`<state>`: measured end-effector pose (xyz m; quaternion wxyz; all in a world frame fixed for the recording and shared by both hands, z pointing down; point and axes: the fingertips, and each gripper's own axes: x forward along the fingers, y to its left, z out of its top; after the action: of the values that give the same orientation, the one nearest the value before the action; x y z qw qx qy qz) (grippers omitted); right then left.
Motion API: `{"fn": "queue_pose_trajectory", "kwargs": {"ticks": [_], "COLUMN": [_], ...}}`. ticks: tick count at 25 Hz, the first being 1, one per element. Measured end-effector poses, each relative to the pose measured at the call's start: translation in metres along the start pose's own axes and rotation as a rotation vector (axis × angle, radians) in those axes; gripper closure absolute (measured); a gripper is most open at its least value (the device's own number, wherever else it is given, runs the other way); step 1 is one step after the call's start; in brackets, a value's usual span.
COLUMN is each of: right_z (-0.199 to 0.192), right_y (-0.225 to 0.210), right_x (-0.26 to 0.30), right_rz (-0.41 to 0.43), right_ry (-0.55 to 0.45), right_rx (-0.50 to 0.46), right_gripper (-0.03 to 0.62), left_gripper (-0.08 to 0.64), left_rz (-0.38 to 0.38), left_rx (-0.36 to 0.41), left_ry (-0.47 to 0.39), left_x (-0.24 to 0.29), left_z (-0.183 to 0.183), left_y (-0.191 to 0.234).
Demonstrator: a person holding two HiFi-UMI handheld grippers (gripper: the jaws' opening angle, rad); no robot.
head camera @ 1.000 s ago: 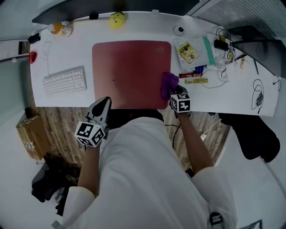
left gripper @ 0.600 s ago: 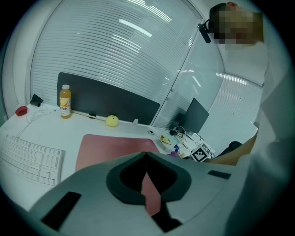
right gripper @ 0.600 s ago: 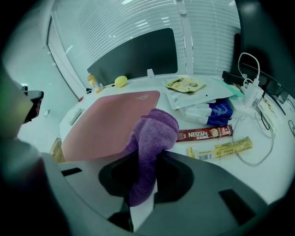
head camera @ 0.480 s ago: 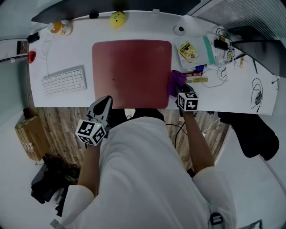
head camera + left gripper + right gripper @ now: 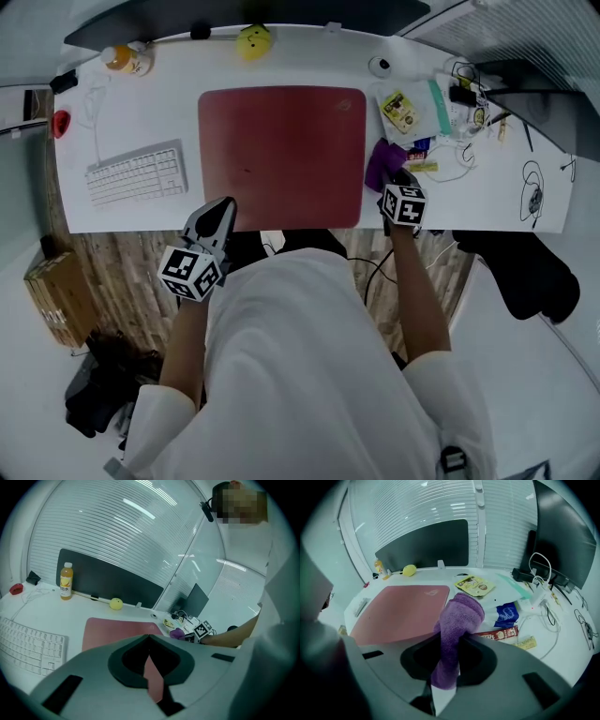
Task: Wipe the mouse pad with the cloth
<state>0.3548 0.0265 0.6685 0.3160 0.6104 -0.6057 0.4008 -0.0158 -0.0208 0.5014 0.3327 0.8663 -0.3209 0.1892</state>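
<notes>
Cloth point(image 5: 382, 159): clamped in right gripper point(image 5: 392, 180), moved off pad point(image 5: 281, 155), past its right edge; left gripper point(image 5: 217, 215) closed, empty.

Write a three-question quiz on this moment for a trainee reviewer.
1. True or false: the purple cloth lies spread across the middle of the mouse pad.
2. What does the left gripper hold? A) the keyboard B) nothing, its jaws are shut C) the bottle
3. Fill the gap: the cloth is clamped in the ___ gripper.

Key
1. False: it is bunched up, beside the pad's right edge.
2. B
3. right: the right gripper has its jaws shut on it.
</notes>
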Motion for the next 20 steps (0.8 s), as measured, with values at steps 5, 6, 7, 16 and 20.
{"fn": "queue_pose_trajectory", "kwargs": {"ticks": [5,6,7,16,20], "right_z": [0.011,0.012,0.014,0.018,0.019], "right_y": [0.021,0.025,0.028,0.057,0.077], "right_x": [0.015,0.019,0.023,0.042,0.048], "right_rz": [-0.033,-0.037,-0.043,-0.067,-0.053], "right_ry": [0.025,0.03,0.033,0.071,0.086], "right_rx": [-0.021,-0.02,-0.015,-0.005,-0.032], "right_gripper": [0.506,0.506,0.506,0.506,0.506], "left_gripper": [0.541,0.542,0.541,0.543,0.541], "left_rz": [0.01,0.014,0.018,0.052,0.056], "left_rx": [-0.014,-0.016,-0.019,-0.053,-0.061], "left_ry": [-0.02,-0.029,-0.035,-0.049,-0.059], "left_x": [-0.016,-0.02,-0.023,-0.044,-0.05], "left_z": [0.003,0.004,0.005,0.005,0.007], "left_y": [0.022,0.026,0.03,0.064,0.074]}}
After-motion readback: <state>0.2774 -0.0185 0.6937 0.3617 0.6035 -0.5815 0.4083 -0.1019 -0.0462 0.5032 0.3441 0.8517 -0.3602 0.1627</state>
